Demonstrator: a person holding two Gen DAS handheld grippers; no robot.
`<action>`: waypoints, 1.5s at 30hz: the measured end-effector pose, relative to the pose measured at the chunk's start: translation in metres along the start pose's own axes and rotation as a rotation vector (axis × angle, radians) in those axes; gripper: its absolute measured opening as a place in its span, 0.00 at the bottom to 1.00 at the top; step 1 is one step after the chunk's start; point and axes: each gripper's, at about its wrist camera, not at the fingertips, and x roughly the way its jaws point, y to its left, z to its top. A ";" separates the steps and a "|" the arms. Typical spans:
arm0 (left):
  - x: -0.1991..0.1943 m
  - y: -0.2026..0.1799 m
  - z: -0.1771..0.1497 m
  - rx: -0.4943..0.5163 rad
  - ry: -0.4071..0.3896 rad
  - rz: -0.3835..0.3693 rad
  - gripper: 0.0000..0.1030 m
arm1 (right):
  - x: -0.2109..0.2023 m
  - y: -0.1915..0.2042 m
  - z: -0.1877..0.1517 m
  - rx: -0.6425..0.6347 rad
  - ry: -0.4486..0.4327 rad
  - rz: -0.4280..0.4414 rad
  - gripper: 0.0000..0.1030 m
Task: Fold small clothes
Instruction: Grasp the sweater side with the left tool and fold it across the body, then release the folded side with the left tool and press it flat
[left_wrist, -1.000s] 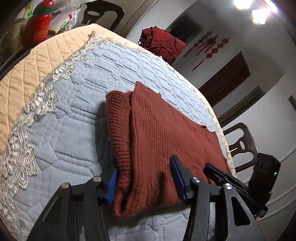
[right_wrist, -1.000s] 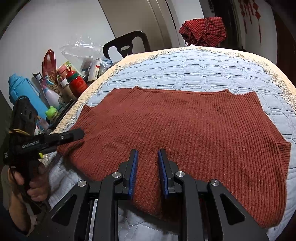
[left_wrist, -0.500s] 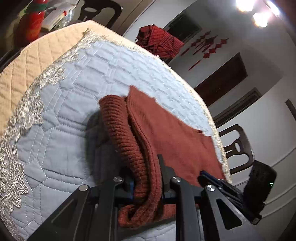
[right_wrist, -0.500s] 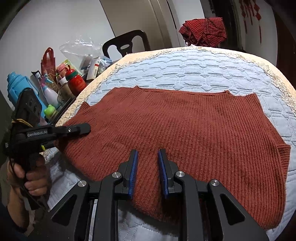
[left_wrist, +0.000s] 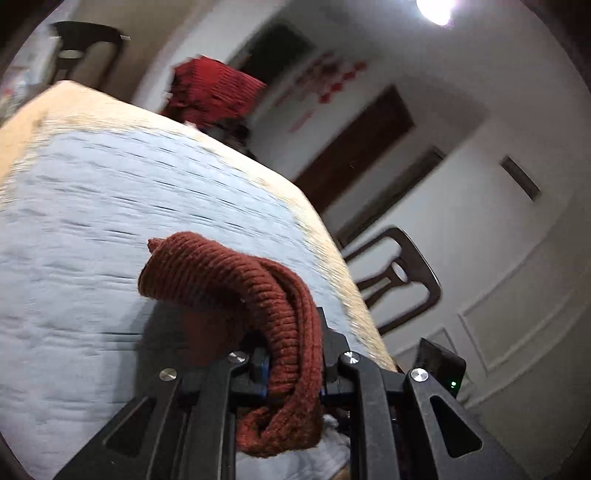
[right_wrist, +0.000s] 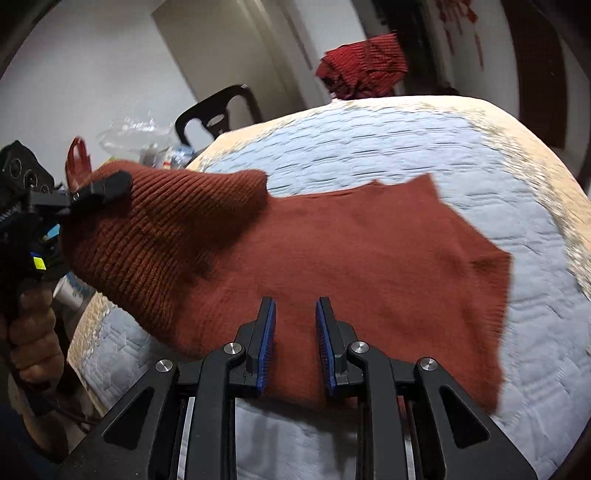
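Observation:
A rust-brown knitted sweater (right_wrist: 369, 258) lies on the blue quilted table cover (right_wrist: 369, 140). My left gripper (left_wrist: 293, 365) is shut on the sweater's left edge (left_wrist: 291, 332) and holds it lifted off the table; in the right wrist view that gripper (right_wrist: 99, 188) shows at the left with the raised fold (right_wrist: 159, 229) hanging from it. My right gripper (right_wrist: 295, 332) hovers over the sweater's near hem, jaws slightly apart with nothing between them.
A red checked garment (right_wrist: 364, 64) hangs on a chair behind the table. A dark chair (right_wrist: 218, 114) and cluttered bags and bottles (right_wrist: 147, 144) stand at the far left. Another chair (left_wrist: 399, 280) stands to the right of the table.
My left gripper closed on the sweater's left edge, then lifted it up and over toward the right. The right gripper has barely moved.

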 end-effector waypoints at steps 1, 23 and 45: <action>0.013 -0.008 -0.002 0.014 0.024 -0.013 0.19 | -0.004 -0.006 0.000 0.016 -0.007 -0.006 0.22; 0.046 0.017 -0.038 0.089 0.098 0.024 0.45 | -0.070 -0.098 -0.021 0.334 -0.171 0.111 0.37; 0.058 0.029 -0.057 0.165 0.104 0.174 0.45 | -0.008 -0.094 0.000 0.392 0.024 0.220 0.16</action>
